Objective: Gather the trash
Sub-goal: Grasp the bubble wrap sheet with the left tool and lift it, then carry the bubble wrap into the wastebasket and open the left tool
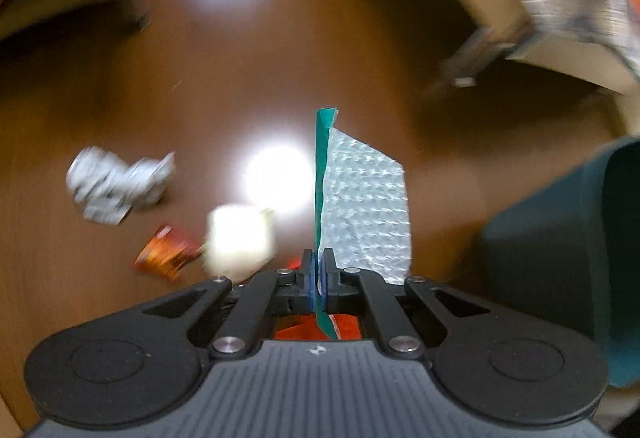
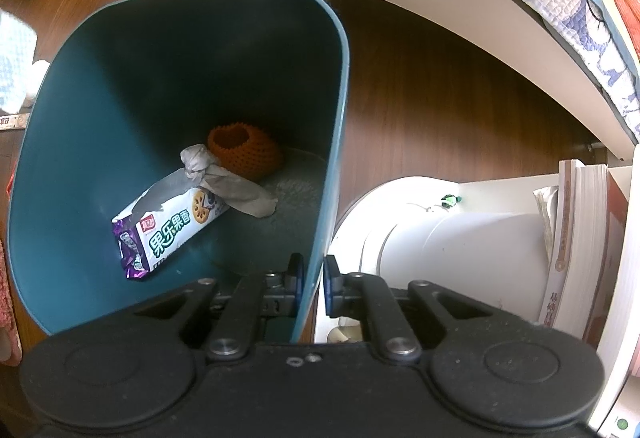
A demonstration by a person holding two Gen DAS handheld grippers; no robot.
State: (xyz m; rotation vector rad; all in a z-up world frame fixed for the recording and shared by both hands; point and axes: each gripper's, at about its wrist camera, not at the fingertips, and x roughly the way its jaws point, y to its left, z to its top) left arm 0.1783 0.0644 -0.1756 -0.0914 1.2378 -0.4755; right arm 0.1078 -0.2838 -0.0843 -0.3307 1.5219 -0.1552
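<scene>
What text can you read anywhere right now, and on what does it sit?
"果乐果香": snack wrapper inside the teal bin.
Book spine, right wrist view: vertical characters, too small to read.
Strip at the left edge: print too small.
Orange wrapper and crumpled paper, left wrist view: blurred, unreadable.

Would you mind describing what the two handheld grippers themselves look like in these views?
Both look alike. The left gripper and right gripper are matte black, with a ribbed centre body, two rounded lobes bearing circular recesses, and angled link bars joined by silver pins. The fingers carry blue pads. A small white mark sits on the left body. No cables, sleeves or hands show.
</scene>
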